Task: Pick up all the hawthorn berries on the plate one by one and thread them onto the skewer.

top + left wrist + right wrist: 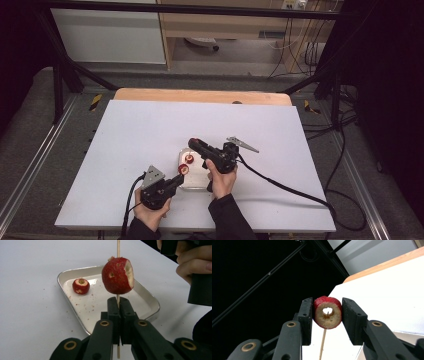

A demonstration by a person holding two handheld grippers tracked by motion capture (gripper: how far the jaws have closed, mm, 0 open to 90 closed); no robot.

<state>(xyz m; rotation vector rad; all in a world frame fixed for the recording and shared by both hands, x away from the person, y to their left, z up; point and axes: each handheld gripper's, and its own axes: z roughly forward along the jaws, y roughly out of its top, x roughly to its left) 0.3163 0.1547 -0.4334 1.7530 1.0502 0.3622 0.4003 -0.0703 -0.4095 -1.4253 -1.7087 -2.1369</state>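
Skewer (pixel 118 247): thin pale wooden stick, held upright in my left gripper (pixel 118 305), whose jaws are closed hard on its lower part, so it stands steady over the tray (pixel 67 273) for loading.

Threaded fruit (pixel 117 275): round, red, matt skin with pale specks; cored, cream flesh showing at one cut side. It sits on the stick just above my left jaws.

Second fruit (pixel 327 312): same kind, a red ring around a cored hole. My right gripper (pixel 327 315) has it pinched lightly between both jaws, held above the stick, hole seemingly lined up with the tip, which shows through it; I judge this is for sliding it on.

Third fruit (pixel 81 286): small, cored, lying in the tray's far corner, awaiting its turn.

Tray: shallow, rounded-corner, shiny metal with white floor, red crumbs scattered; near the front edge of the white surface (pixel 140 130).
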